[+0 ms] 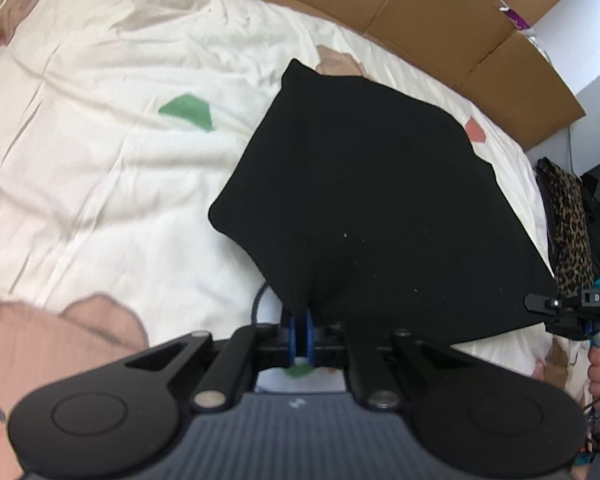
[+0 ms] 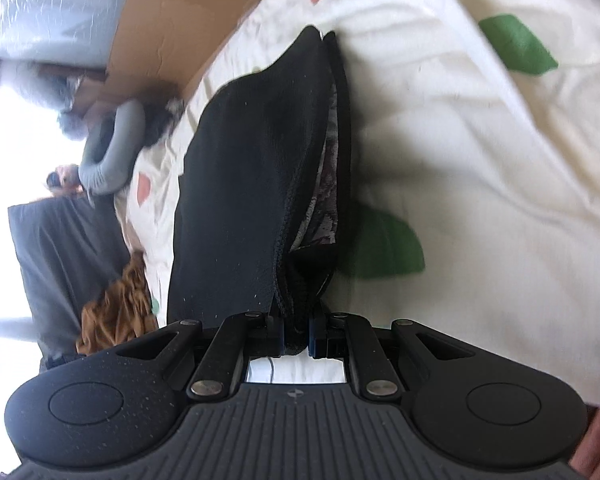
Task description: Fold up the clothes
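A black knit garment (image 1: 372, 200) is lifted off the bed, stretched between both grippers. My left gripper (image 1: 300, 332) is shut on its near corner, the blue pads pinching the fabric. In the left wrist view the right gripper (image 1: 556, 312) shows at the right edge, at the garment's other corner. In the right wrist view the black garment (image 2: 252, 184) hangs edge-on with a grey patterned inner layer showing, and my right gripper (image 2: 296, 336) is shut on its bunched edge.
The bed sheet (image 1: 100, 152) is cream with green, pink and brown patches. Flattened cardboard (image 1: 440, 16) lies beyond the bed. A leopard-print cloth (image 1: 568, 224) and dark items sit at the right. A grey neck pillow (image 2: 112, 148) and a brown cloth (image 2: 116, 312) lie beside the bed.
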`<state>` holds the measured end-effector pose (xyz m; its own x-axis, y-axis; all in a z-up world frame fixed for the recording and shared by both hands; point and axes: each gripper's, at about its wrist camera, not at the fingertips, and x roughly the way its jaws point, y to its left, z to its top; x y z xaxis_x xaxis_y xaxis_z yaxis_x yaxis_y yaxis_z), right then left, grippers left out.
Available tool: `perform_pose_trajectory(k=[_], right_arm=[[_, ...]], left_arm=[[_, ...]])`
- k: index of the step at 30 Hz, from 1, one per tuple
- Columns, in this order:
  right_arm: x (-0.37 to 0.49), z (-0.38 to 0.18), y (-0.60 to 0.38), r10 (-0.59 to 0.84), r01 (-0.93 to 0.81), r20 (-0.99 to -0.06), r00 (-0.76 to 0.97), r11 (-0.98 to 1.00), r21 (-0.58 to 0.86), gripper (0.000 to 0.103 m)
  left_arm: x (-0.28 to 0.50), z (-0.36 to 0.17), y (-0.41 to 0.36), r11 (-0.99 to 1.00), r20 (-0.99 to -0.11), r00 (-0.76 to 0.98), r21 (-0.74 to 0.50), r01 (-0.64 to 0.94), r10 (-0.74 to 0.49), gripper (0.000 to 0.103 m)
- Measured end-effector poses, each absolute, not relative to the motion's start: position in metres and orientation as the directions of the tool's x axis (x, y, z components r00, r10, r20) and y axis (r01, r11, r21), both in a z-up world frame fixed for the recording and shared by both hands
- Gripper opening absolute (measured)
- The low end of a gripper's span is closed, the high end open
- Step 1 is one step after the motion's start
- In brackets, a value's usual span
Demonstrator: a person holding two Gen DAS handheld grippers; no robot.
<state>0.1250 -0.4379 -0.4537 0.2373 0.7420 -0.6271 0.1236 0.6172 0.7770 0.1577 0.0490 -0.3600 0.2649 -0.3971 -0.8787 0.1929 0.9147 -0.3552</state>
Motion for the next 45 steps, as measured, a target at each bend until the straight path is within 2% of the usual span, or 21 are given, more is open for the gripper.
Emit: perform_pose_trajectory(k=[9, 27, 33, 45], right_arm=[[0.122, -0.444, -0.443, 0.721, 0.073, -0.661, 0.211, 0.662, 0.746, 0.008], [0.158, -0.422, -0.481, 0.630, 0.086, -0.697, 0.342, 0.718, 0.691, 0.008], [0.181, -0.414, -0.488, 0.590, 0.072, -0.713, 0.380, 0.749, 0.658, 0.008], [0.217, -0.413, -0.495, 0.540, 0.065, -0.726, 0.426, 0.782, 0.620, 0.008]], left_arm=[[0.156, -0.373, 0.040, 0.899, -0.891, 0.159, -0.395, 0.188, -0.425, 0.005], [0.145, -0.392, -0.031, 0.799, -0.861, -0.092, -0.500, 0.334, -0.500, 0.006], [0.124, -0.406, -0.056, 0.780, -0.844, -0.156, -0.535, 0.326, -0.514, 0.006], [0.113, -0.406, -0.105, 0.785, -0.844, -0.143, -0.534, 0.312, -0.517, 0.007]])
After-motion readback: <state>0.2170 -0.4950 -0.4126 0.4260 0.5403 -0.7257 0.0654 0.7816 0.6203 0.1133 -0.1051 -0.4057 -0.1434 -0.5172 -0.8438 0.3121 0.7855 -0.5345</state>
